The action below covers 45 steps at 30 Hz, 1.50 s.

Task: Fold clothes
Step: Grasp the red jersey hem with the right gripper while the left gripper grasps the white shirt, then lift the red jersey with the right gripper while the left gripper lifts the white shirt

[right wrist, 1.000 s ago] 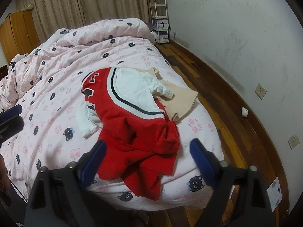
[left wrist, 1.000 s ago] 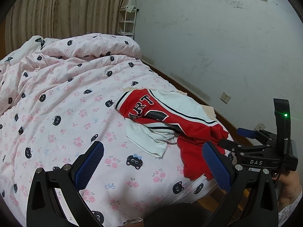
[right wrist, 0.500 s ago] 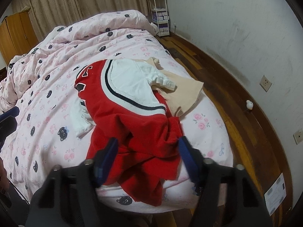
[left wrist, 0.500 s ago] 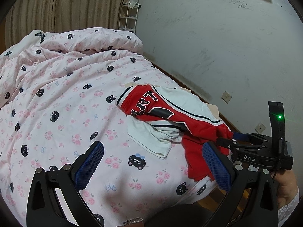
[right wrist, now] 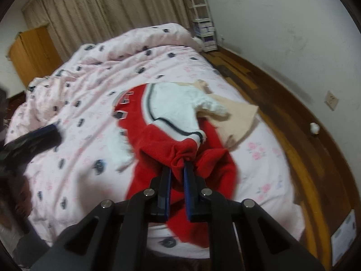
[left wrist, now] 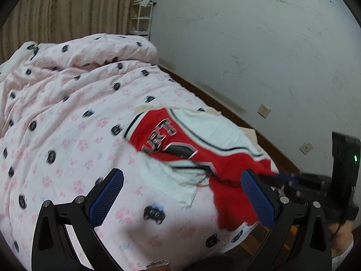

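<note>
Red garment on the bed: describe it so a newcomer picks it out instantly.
On the pink cat-print duvet, near the foot corner by the wall, lies a small heap of clothes. The red garment is its largest piece, bunched in the shut right tool. White panels with dark piping and lettering distinguish it from the plain beige garment beneath.

The left wrist view is looking from low beside the foot of the pink cat-print quilted bed (left wrist: 67, 117), facing across it toward the scuffed white wall (left wrist: 259, 45), with the red-and-white jersey (left wrist: 180, 140) lying near, ahead to the right. The right wrist view is looking from the bed's end along its length toward the beige pleated curtains (right wrist: 101, 11), sitting close over the same jersey (right wrist: 158, 140). Both views are sharing the jersey, the quilt, the wall and the white wire shelf rack (left wrist: 141, 20) in the corner.
</note>
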Motion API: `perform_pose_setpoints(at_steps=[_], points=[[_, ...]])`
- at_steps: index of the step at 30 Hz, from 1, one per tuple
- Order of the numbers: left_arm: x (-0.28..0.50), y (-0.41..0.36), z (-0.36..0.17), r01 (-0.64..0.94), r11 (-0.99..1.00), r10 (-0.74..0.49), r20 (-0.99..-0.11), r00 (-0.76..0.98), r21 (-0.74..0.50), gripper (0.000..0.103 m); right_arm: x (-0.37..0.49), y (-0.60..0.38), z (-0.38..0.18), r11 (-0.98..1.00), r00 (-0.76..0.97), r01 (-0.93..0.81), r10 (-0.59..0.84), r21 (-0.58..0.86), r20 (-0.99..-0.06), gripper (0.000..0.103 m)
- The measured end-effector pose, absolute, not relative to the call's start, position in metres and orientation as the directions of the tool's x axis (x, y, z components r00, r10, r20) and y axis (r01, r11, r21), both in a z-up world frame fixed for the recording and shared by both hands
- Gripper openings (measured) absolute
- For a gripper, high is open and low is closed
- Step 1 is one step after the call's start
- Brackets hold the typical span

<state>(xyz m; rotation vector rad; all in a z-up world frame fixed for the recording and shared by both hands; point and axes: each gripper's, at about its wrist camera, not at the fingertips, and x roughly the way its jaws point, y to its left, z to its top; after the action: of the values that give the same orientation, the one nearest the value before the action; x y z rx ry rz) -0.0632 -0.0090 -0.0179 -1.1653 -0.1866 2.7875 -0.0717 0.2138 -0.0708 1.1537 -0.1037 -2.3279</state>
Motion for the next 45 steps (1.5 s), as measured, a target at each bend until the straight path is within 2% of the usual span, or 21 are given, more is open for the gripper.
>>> perform_pose_setpoints(at_steps=[9, 15, 18, 19, 23, 24, 26, 29, 35, 38, 42, 45], points=[[-0.125, 0.05, -0.035, -0.178, -0.978, 0.196, -0.778, -0.597, -0.109, 0.102, -0.041, 0.189, -0.081, -0.761, -0.377, 0.541, -0.601, 0.359, -0.705, 0.01], [-0.141, 0.071, -0.043, -0.181, -0.979, 0.185, -0.792, -0.581, -0.096, 0.102, -0.03, 0.181, -0.086, -0.713, -0.319, 0.581, -0.644, 0.393, -0.695, 0.01], [-0.149, 0.081, -0.049, -0.184, -0.982, 0.139, -0.813, -0.566, -0.041, 0.101, -0.026, 0.178, -0.088, -0.699, -0.304, 0.592, -0.655, 0.401, -0.692, 0.008], [-0.153, 0.085, -0.052, -0.186, -0.982, 0.118, -0.821, -0.559, -0.014, 0.096, -0.025, 0.178, -0.089, -0.696, -0.299, 0.593, -0.657, 0.405, -0.692, 0.008], [-0.166, 0.092, -0.07, -0.187, -0.982, 0.064, -0.858, -0.509, 0.038, 0.057, -0.024, 0.178, -0.093, -0.693, -0.293, 0.589, -0.662, 0.415, -0.69, 0.008], [-0.168, 0.093, -0.074, -0.184, -0.982, 0.057, -0.866, -0.496, 0.041, 0.053, -0.025, 0.179, -0.093, -0.695, -0.295, 0.586, -0.661, 0.417, -0.69, 0.008], [-0.17, 0.091, -0.078, -0.172, -0.985, 0.061, -0.87, -0.489, 0.027, 0.038, -0.026, 0.181, -0.093, -0.701, -0.3, 0.576, -0.66, 0.421, -0.688, 0.008], [-0.168, 0.082, -0.075, -0.145, -0.989, 0.096, -0.862, -0.497, -0.026, 0.025, -0.027, 0.181, -0.093, -0.705, -0.306, 0.568, -0.66, 0.425, -0.686, 0.007], [-0.156, 0.047, -0.051, -0.096, -0.976, 0.214, -0.805, -0.553, -0.194, 0.015, -0.027, 0.188, -0.093, -0.699, -0.306, 0.571, -0.668, 0.431, -0.678, 0.007], [-0.147, 0.024, -0.038, -0.068, -0.968, 0.234, -0.777, -0.584, -0.24, 0.012, -0.028, 0.194, -0.092, -0.691, -0.307, 0.582, -0.675, 0.429, -0.67, 0.006], [-0.134, -0.007, -0.02, -0.032, -0.954, 0.253, -0.739, -0.624, -0.299, 0.011, -0.026, 0.178, -0.081, -0.672, -0.309, 0.61, -0.69, 0.421, -0.654, 0.006], [-0.129, -0.025, -0.017, -0.006, -0.952, 0.244, -0.746, -0.62, -0.306, 0.012, -0.029, 0.163, -0.076, -0.661, -0.3, 0.628, -0.693, 0.412, -0.655, 0.006]])
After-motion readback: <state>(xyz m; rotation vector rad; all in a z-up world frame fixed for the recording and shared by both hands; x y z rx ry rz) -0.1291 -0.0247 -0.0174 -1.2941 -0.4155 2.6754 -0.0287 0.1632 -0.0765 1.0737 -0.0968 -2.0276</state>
